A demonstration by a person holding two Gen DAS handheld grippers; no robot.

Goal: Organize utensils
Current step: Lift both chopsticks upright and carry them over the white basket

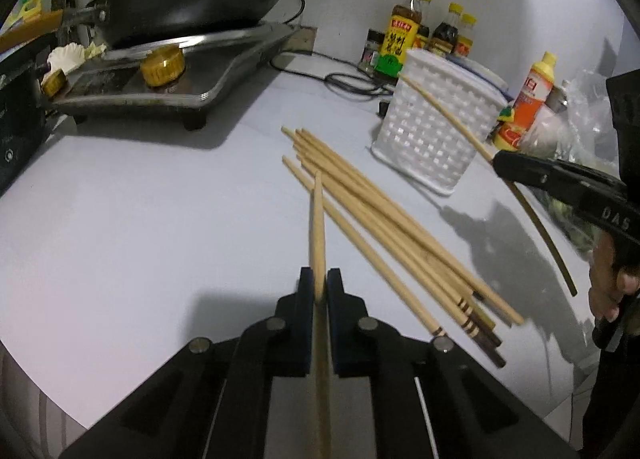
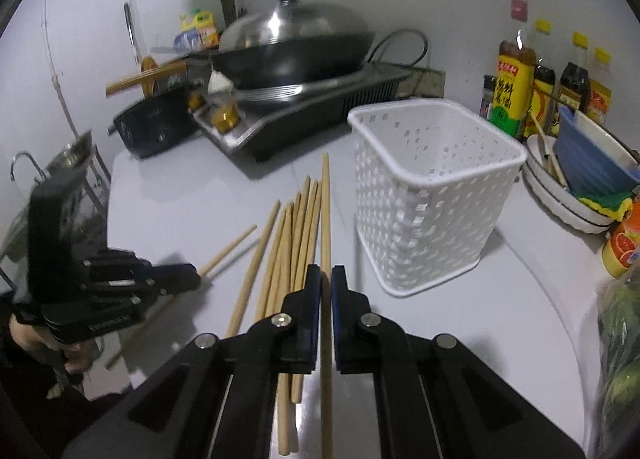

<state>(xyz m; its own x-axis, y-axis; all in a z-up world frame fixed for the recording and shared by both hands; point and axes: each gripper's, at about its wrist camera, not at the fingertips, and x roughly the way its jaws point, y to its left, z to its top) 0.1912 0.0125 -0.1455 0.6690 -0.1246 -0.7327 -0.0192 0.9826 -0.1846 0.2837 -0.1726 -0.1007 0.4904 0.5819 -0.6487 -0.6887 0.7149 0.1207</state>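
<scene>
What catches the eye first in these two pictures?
Each gripper is shut on one wooden chopstick, above a loose pile of chopsticks on the white counter. An empty white basket stands right of the pile; a lidded wok sits behind.

The table (image 1: 140,219) lies bare left of the loose chopsticks (image 1: 384,227), giving open passage. The white basket (image 2: 432,195) stands open-topped just right of them, hemmed by the stove (image 2: 320,111) behind, the sauce bottles (image 2: 516,87) and the stacked dishes (image 2: 568,195).
</scene>
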